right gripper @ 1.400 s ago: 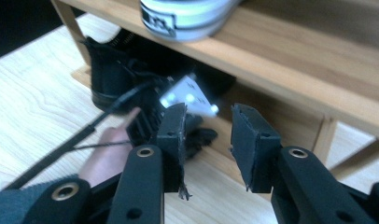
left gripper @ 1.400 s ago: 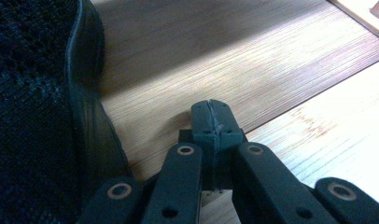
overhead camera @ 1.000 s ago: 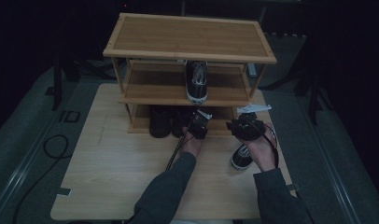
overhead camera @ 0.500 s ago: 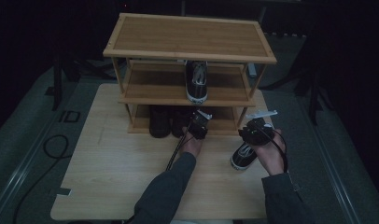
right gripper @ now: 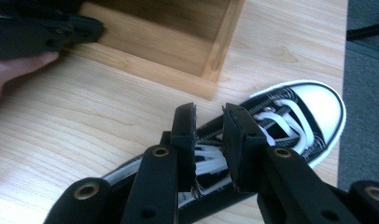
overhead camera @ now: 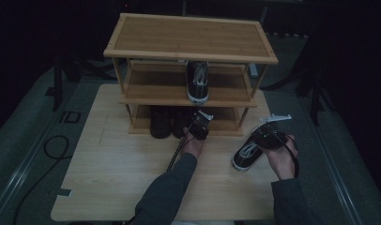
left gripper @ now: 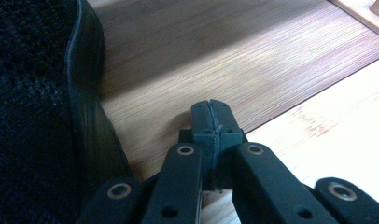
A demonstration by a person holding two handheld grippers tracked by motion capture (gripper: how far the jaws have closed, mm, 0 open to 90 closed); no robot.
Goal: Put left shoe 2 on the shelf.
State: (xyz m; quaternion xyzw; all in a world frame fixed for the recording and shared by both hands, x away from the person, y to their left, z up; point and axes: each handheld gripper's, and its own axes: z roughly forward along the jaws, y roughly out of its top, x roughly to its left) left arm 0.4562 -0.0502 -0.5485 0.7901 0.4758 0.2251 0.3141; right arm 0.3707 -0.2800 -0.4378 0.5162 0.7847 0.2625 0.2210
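Note:
A black sneaker with white toe cap and laces (overhead camera: 245, 157) (right gripper: 313, 112) lies on the table, right of the wooden shoe rack (overhead camera: 188, 37). My right gripper (overhead camera: 262, 139) (right gripper: 210, 112) hovers just over its laces, jaws a little apart, with no clear grip on anything. My left gripper (overhead camera: 196, 124) (left gripper: 211, 107) is shut with nothing in it. It rests at the front of the bottom shelf, beside a black shoe (left gripper: 33, 116). A matching sneaker (overhead camera: 198, 79) stands on the middle shelf.
Dark shoes (overhead camera: 160, 122) fill the left part of the bottom shelf. The rack's corner post (right gripper: 222, 42) stands close behind the sneaker on the table. In the right gripper view the left gripper (right gripper: 47, 32) and its hand show at top left. Bare table (overhead camera: 109, 178) lies front left.
My right gripper has moved right and down, from near the rack's bottom shelf to just over the sneaker on the table. The sneaker and the left gripper have stayed put.

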